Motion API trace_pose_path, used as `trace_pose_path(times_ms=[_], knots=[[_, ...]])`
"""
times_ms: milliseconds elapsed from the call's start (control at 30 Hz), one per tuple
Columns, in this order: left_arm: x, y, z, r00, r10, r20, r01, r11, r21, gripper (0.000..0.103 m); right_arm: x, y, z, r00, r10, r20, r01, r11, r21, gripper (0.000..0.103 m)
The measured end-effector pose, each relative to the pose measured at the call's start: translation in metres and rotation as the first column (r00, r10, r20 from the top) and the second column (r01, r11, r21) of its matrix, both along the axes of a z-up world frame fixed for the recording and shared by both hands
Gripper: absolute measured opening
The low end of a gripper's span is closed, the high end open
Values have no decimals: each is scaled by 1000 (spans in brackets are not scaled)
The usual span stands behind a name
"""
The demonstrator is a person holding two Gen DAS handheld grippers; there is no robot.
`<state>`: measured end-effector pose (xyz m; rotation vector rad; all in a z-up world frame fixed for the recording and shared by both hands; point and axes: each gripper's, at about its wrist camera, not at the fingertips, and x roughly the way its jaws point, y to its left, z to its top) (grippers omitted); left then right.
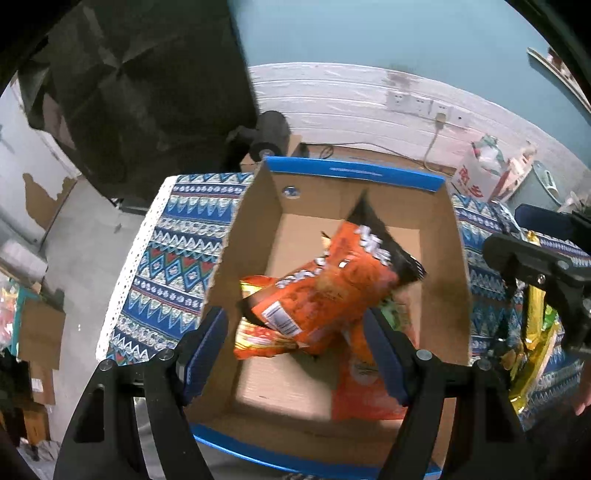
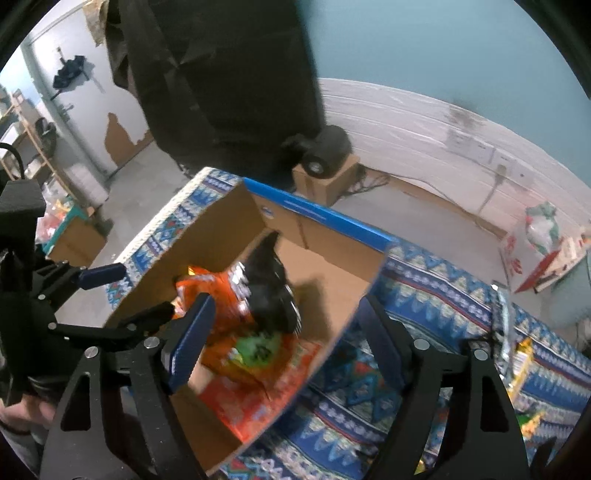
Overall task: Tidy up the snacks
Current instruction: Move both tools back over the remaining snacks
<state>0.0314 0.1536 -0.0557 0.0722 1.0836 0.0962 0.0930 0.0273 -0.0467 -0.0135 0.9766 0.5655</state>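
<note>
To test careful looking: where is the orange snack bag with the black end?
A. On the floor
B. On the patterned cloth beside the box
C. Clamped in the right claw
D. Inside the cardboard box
D: the orange snack bag is within the cardboard box walls, above other packets.

An orange-and-black snack bag (image 1: 332, 284) tops orange packets in a brown cardboard box (image 1: 439, 258) trimmed with a blue rim. The bench's cloth (image 1: 173, 258) carries blue, white and red zigzag bands. A gold wrapper (image 1: 532, 339) lies right. Far wall (image 1: 369, 33): teal above white boards.
</note>
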Motion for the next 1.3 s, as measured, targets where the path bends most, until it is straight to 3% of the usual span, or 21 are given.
trace_pose_path(times_ms=[467,933,1300], knots=[[-4,-59,1,992,-123,-30,121,990,-70,77,-14,-86,-7,988,-150,-34,147,987,-60,81],[-4,-128,-5,971,-231,-63,225,970,-94,77,-32,-177,-20,956,-289,-56,282,953,-109,81],[-2,-180,-26,946,-298,-132,284,952,-111,77,-41,-243,-52,903,-418,-102,397,901,-177,81]])
